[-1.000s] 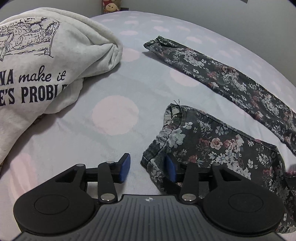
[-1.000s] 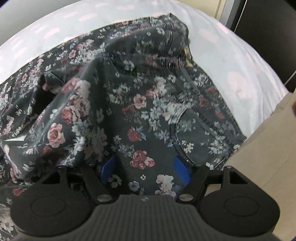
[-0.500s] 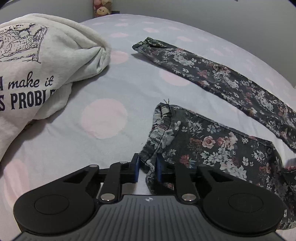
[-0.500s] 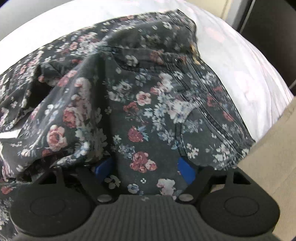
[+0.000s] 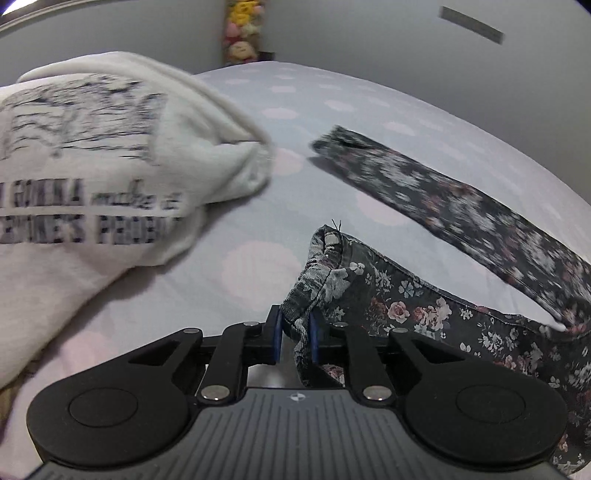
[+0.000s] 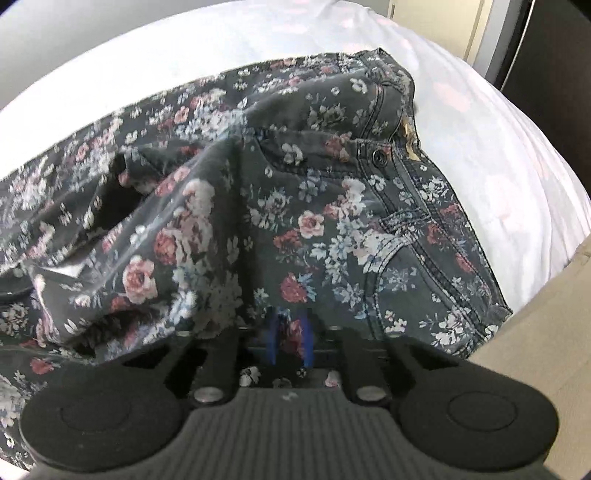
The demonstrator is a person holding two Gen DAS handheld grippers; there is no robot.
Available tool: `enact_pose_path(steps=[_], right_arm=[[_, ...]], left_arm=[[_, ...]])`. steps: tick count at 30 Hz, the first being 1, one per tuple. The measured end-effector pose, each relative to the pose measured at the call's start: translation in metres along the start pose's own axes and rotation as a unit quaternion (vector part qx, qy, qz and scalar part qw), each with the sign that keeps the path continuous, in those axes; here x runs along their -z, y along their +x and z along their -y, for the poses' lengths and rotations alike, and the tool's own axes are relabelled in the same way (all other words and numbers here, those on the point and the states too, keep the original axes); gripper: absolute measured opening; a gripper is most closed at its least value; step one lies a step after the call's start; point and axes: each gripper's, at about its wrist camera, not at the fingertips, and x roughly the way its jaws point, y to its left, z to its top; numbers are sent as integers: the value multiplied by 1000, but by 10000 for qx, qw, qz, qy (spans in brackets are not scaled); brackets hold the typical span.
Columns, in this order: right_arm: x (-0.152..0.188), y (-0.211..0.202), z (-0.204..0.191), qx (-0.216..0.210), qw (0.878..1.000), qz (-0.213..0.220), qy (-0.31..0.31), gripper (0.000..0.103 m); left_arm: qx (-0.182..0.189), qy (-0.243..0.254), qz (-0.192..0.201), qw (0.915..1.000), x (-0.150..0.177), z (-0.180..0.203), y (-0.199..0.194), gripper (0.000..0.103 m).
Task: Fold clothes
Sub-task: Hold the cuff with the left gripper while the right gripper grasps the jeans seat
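the bed point(image 5: 207, 280) is filling both views, its pale sheet dotted with faint pink circles. the white sweatshirt point(image 5: 92, 192) with dark printed lettering is lying heaped at about ten o'clock in my left view, blurred and apart from the trousers. the floral jeans point(image 6: 314, 206) are spreading across nearly all of my right view, dark grey with pink and white flowers, waistband and button toward one o'clock, a back pocket at about three o'clock. in my left view one leg of them is stretching from twelve o'clock down to three o'clock, and the other leg's hem point(image 5: 325, 266) is rising just above my fingers.

i am tilting both hands downward toward the bed. my left gripper point(image 5: 294, 334) is closing, its blue pads already nearly together with the hem's edge pinched between them, the cloth lifting off the sheet and draping down below the pads. my right gripper point(image 6: 290, 338) is also closing, its blue pads standing narrow with a fold of the jeans' seat bunched between them; the fabric is bulging over the fingers toward nine o'clock and hiding part of the left one.

a few soft toys point(image 5: 242, 33) are sitting at twelve o'clock, at the far end of the bed.
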Motion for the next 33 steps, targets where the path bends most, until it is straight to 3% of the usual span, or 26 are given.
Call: enact_pose_path(steps=[5,9,16,21,25,28,30,33], right_arm=[[-6,-10,0,-282,9995,121,68,45],[-7,-17,2,-402,9989,226,-4,54],[-10,-24,38,-464,9979,354,293,56],[-20,-22,78,-309,9972,375,564,57],[-29,-11,108,57,9966,378,724,58],[-36,4,127,436,9955,215,817,73],[-38,17,137,656,9941,7,861,74],[-33,27,144,569,9939,-112,934,77]], left_arm=[[-341,-192,-96,9992,-9,-27,-1,12],[-558,-307,-240,9977,-11,-46,3,13],[-741,-136,-369,9965,-4,-45,17,13],[-918,101,-336,9952,-3,-37,20,13],[-1071,238,-359,9933,-2,-31,22,13],[-1177,328,-352,9919,0,-26,24,13],[-1247,376,-340,9909,1,-23,25,13],[-1350,382,-296,9897,4,-20,25,13]])
